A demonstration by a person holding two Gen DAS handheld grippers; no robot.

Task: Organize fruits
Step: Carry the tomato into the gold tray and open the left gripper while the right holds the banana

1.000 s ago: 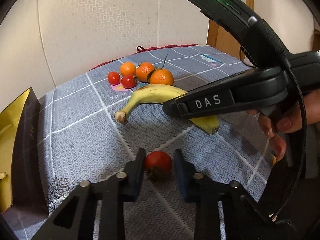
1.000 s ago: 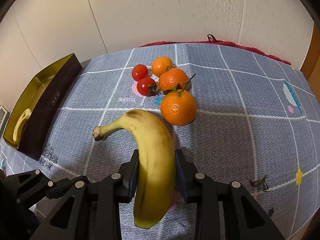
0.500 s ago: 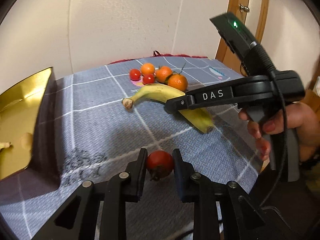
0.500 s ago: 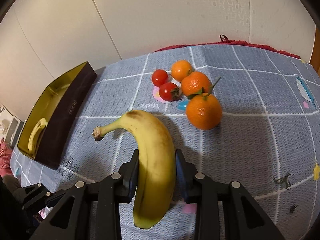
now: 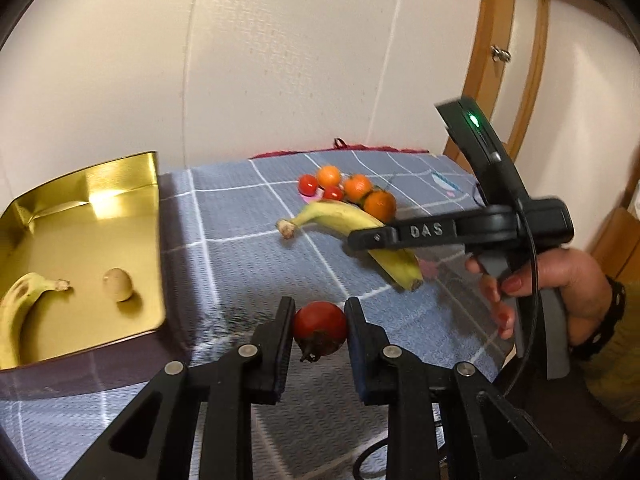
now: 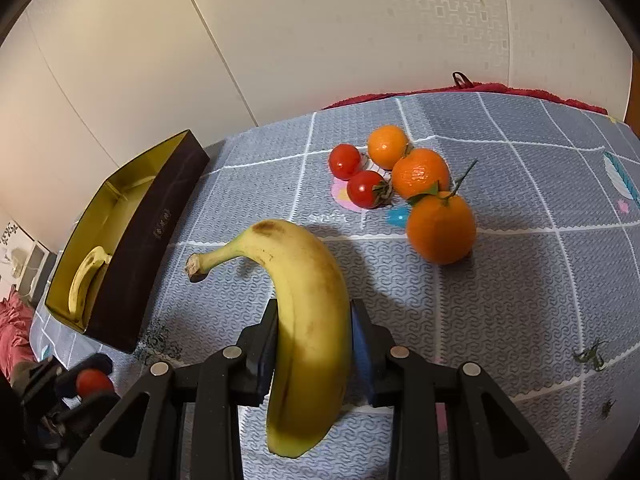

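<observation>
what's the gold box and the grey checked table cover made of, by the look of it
Gold rectangular box: probably thin metal, a tin. Its inside is shiny and throws a bright glare, with crisp folded corners; the outer wall is dark and matt.

Grey checked table cover: looks like soft embossed vinyl or padded fabric, matt, with a swirled texture and white grid lines. Which one is unclear.

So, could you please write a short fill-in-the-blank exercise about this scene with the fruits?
1. The left gripper is shut on a small ____.
2. The right gripper is shut on a ____.
3. The gold box already holds a banana and a pale round fruit, ____ items in all.
4. ____ oranges lie on the cloth.

Missing words: tomato; banana; two; three
</observation>
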